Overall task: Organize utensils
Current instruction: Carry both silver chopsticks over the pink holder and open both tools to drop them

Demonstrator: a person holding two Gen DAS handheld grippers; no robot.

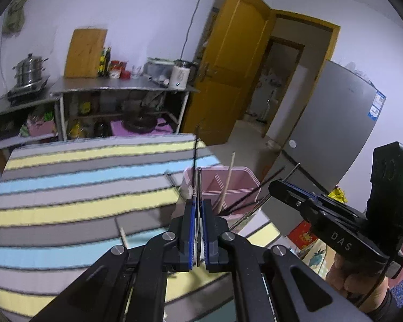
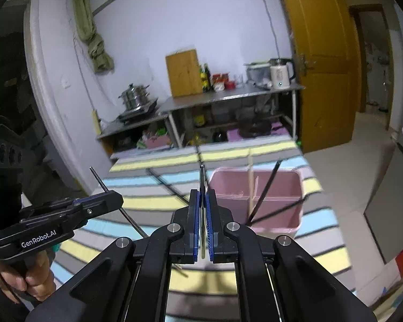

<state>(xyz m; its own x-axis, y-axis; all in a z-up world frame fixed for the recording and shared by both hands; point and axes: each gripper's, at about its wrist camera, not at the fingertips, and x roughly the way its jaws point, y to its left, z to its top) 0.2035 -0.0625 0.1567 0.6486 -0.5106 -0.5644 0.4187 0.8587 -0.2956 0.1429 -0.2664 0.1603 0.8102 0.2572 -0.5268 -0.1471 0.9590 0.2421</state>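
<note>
- My landmark is the pink rectangular plastic utensil bin (image 2: 258, 201), divided inside, standing on the striped cloth-covered table (image 1: 67, 201); it already holds a pale wooden chopstick (image 2: 250, 185) and dark chopsticks (image 2: 264, 190) leaning against its walls.
- My left gripper (image 1: 198, 209) is clamped tight on a thin dark chopstick (image 1: 195, 158), whose long axis runs straight out ahead past the fingertips, toward the bin's near-left corner.
- My right gripper (image 2: 202, 201) is likewise pinched closed on a slim metal-looking stick (image 2: 201, 179), pointing forward, just left of the bin.
- Seen from the right wrist, the bin lies ahead and to the right of the tips; from the left wrist, just ahead and right.
- I judge the right hand nearer the bin's open top.
- Each stick needs tipping downward to drop in.
</note>
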